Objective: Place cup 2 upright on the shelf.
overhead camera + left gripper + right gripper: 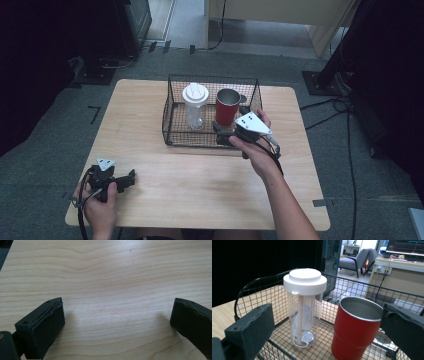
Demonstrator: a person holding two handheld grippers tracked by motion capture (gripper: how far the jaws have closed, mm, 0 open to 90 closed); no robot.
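A black wire basket [172,131] stands on the wooden table [200,175] at the back middle. Inside it stand a clear bottle with a white lid [195,105] [304,305] and, to its right, a red metal tumbler [227,107] [355,327], both upright. My right gripper [226,134] [329,335] hovers at the basket's near right corner, open, its jaws wide apart with the bottle and tumbler seen beyond them. My left gripper [131,178] [117,322] rests low over the table's near left corner, open, with bare wood between its fingers.
The basket's wire rim [362,287] rises in front of the right gripper. Dark stands and cables [345,105] lie on the grey floor around the table. A wide bare stretch of tabletop lies between the two hands.
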